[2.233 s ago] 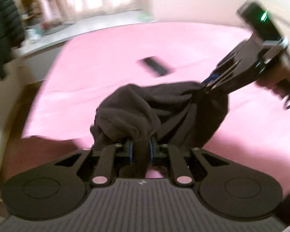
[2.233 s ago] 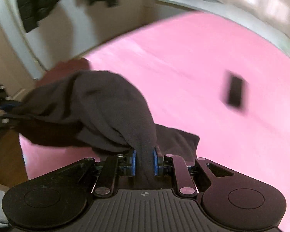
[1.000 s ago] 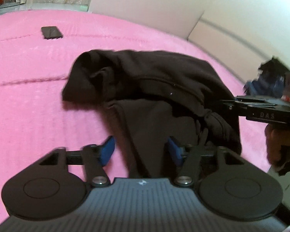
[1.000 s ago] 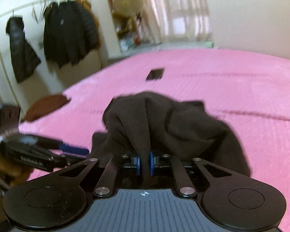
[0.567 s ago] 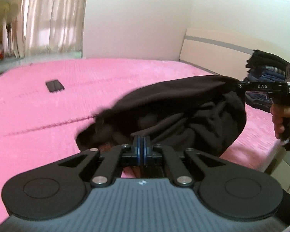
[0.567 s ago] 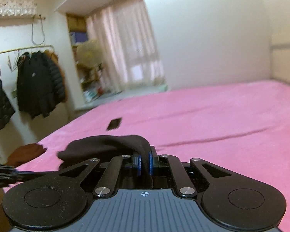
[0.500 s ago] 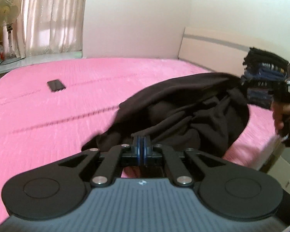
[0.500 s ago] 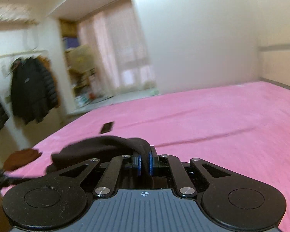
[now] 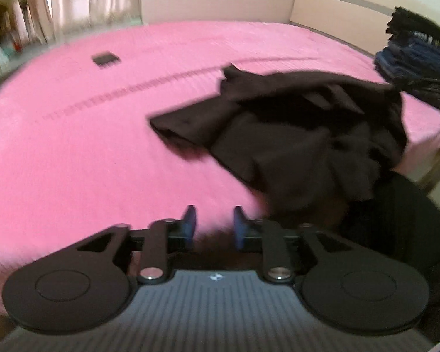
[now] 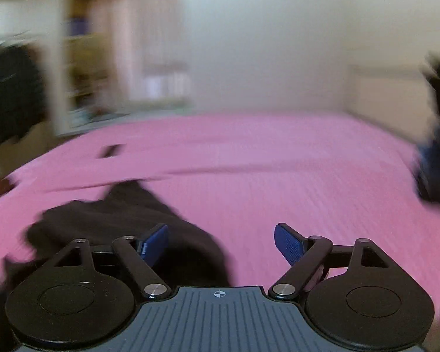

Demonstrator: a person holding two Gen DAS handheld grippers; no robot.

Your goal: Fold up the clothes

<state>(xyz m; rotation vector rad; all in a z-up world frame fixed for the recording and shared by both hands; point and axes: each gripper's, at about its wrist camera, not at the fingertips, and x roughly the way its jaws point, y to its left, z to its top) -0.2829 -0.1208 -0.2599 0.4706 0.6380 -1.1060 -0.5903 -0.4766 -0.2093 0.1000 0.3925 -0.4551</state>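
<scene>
**Inspector A:** Left claw [image 9: 211, 225]: jaws part open, having just been opening, with only pink bed cover showing between the blue pads. It holds nothing.

**Inspector B:** Right claw [image 10: 221, 242]: jaws spread wide, also just opened. The left pad overlaps the dark garment [image 10: 123, 220] in this view; the pads do not press on it.

**Inspector A:** The dark garment [image 9: 302, 135] lies in a rumpled heap on the pink bed [image 9: 102, 152], near the bed's near right corner, ahead and right of the left claw.

**Inspector B:** A small dark flat object [image 9: 105, 58] lies well apart, further up the bed. A stack of folded clothes [image 9: 416, 55] sits at the right edge. The right wrist view is blurred.
</scene>
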